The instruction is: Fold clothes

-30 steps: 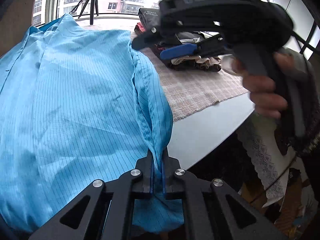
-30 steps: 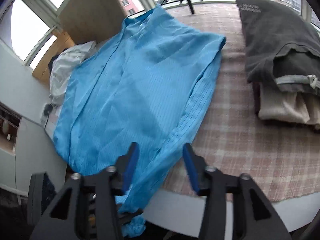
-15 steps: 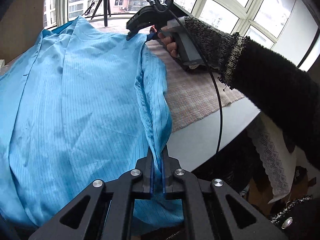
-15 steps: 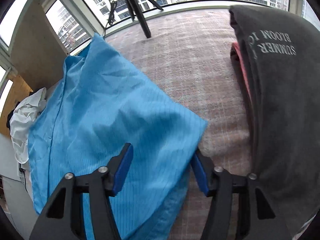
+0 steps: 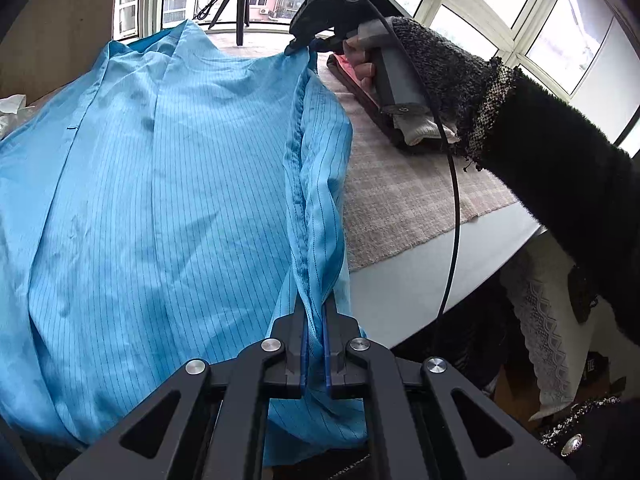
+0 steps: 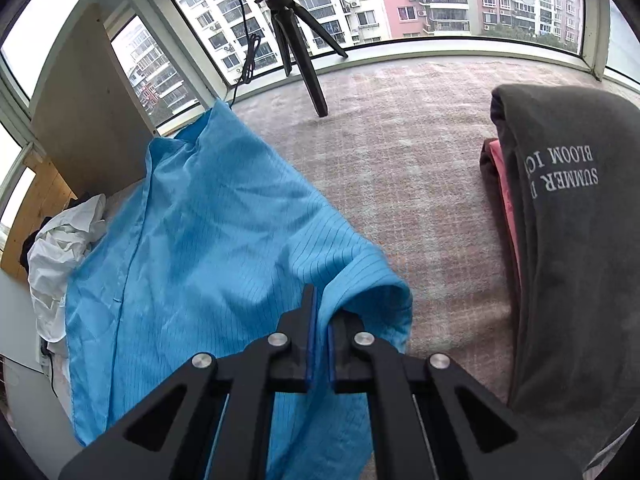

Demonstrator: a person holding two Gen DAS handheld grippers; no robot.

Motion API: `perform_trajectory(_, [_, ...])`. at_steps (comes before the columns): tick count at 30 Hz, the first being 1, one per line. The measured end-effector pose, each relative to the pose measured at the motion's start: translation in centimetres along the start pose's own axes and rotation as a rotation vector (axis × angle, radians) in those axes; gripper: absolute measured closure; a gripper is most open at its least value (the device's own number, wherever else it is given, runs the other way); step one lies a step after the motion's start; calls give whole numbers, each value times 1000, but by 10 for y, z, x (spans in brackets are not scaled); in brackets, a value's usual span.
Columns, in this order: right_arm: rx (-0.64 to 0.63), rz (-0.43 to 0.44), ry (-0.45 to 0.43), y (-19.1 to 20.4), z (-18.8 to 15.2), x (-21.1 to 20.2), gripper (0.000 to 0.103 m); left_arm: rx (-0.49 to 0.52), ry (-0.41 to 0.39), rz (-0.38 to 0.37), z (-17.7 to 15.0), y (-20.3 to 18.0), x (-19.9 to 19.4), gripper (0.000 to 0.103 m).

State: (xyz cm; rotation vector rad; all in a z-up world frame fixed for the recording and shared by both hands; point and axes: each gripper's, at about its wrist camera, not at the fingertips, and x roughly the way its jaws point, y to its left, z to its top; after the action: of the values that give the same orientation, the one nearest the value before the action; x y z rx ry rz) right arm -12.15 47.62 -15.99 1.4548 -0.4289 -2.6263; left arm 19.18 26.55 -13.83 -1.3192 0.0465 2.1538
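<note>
A light blue pinstriped shirt (image 5: 168,184) lies spread on the table, hanging over the near edge. My left gripper (image 5: 315,334) is shut on the shirt's right side seam at the near end. My right gripper (image 6: 321,330) is shut on the far right corner of the same shirt (image 6: 208,248). It shows in the left wrist view (image 5: 304,42) pinching that corner, held by a hand in a dark sleeve. The seam runs taut between the two grippers.
A pile of folded clothes topped by a dark grey printed garment (image 6: 572,216) sits right of the shirt on the checked tablecloth (image 6: 400,160). A black tripod (image 6: 296,40) stands by the window. White crumpled cloth (image 6: 60,248) lies at the left. The white table edge (image 5: 432,280) is near.
My right gripper moved to the shirt's far right corner and closed on it. My left gripper kept its hold on the seam, which has pulled straighter.
</note>
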Motion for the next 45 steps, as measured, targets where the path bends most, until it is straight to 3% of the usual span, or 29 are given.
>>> perform_trajectory(7, [-88,23,-45,56,11,-16,100,-76,-50,-24,-9,23,-19,99])
perform_trajectory(17, [-325,49,-28,188,11,14,100,-331,-108,29,-44,105,-49,99])
perform_trajectory(23, [-475,23,58,261,-11,70,100,-406,-67,46,-67,133,-37,99])
perform_trajectory(25, [-533,14,152,279,-21,100,98,-413,-46,64,-72,142,-30,98])
perform_trajectory(28, [-566,-35,233,291,-26,115,87,-436,-20,79,-79,155,-28,90])
perform_trajectory(32, [-540,86,151,279,-19,62,61,-416,-11,69,-82,162,-30,90])
perform_trajectory(34, [-519,125,114,262,-22,28,59,-384,-7,56,-83,159,-32,90])
perform_trajectory(37, [-475,183,95,223,-54,-19,59,-342,-2,50,-86,156,-35,87])
perform_trajectory(45, [-568,173,124,145,-271,-102,59,-239,36,55,-79,160,-38,83])
